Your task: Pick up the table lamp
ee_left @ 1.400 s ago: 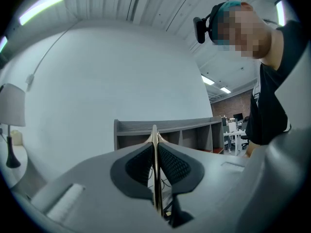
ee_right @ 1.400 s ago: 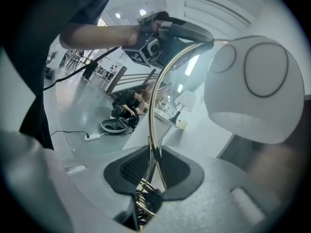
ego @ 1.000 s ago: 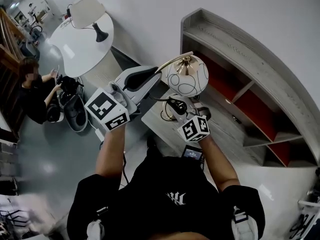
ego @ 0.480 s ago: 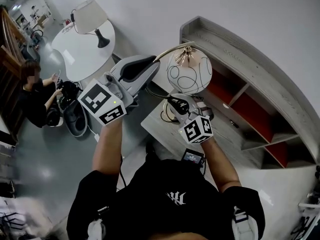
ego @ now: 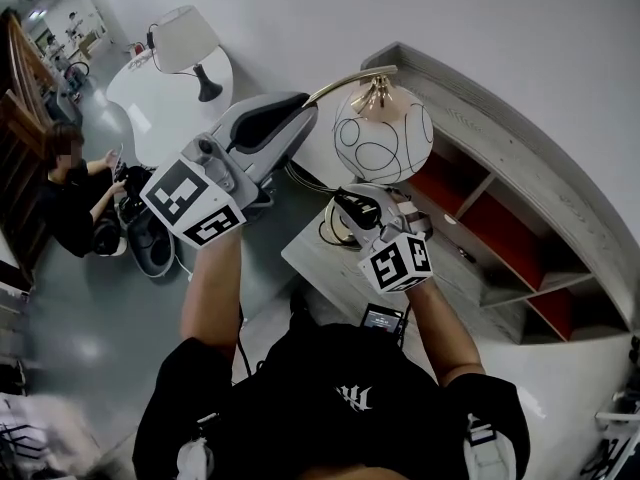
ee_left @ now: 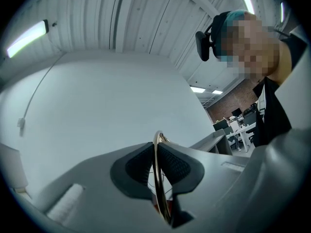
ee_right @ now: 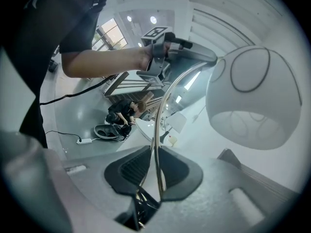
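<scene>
Lamp point(ego: 383, 138) hanging in a two-gripper hold over the table point(ego: 318, 260), beside the shelf point(ego: 520, 183).

Left gripper point(ego: 300, 110) is pinching the brass arm point(ego: 340, 85) near its bend, jaws nearly together on the thin metal. The right gripper point(ego: 352, 206) is clamping the same arm lower down, its jaws having just been closing a little further on it. Doing this well likely means both hands rising together and keeping the arm from twisting, since the shade point(ee_right: 252, 96) is hanging off to one side. Left gripper view is showing only pads, arm and wall. Right gripper view is adding the shade and the other hand's grip. Head view alone is showing the table beneath, while the base is lying hidden behind the right gripper.
</scene>
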Motion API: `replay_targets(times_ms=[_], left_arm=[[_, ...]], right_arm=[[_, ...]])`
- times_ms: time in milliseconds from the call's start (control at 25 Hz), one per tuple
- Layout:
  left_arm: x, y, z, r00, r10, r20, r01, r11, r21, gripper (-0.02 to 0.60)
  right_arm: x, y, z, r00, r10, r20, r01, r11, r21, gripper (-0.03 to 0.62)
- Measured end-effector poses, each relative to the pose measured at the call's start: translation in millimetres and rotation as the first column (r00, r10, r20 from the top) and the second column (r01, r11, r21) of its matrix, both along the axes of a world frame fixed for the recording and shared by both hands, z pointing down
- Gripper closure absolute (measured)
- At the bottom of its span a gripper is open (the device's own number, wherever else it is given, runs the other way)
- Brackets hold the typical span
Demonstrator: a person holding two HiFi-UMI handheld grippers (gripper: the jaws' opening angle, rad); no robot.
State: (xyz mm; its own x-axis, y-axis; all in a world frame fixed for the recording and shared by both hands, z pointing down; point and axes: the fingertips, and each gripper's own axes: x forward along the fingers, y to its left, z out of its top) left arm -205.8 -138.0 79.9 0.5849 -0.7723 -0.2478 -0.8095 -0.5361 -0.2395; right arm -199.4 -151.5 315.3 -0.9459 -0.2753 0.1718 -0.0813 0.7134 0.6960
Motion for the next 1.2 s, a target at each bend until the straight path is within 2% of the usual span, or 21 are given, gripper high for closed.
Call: replay_targets(times_ms=[1200], left_arm=[[3,7,-15,0.999,0.032,-0.021,-0.032,0.999,0.018,0.545]], right_arm=[[-4,5,-14,1.0,-0.01,0.001,0.01,0.999,0.041,0.526]])
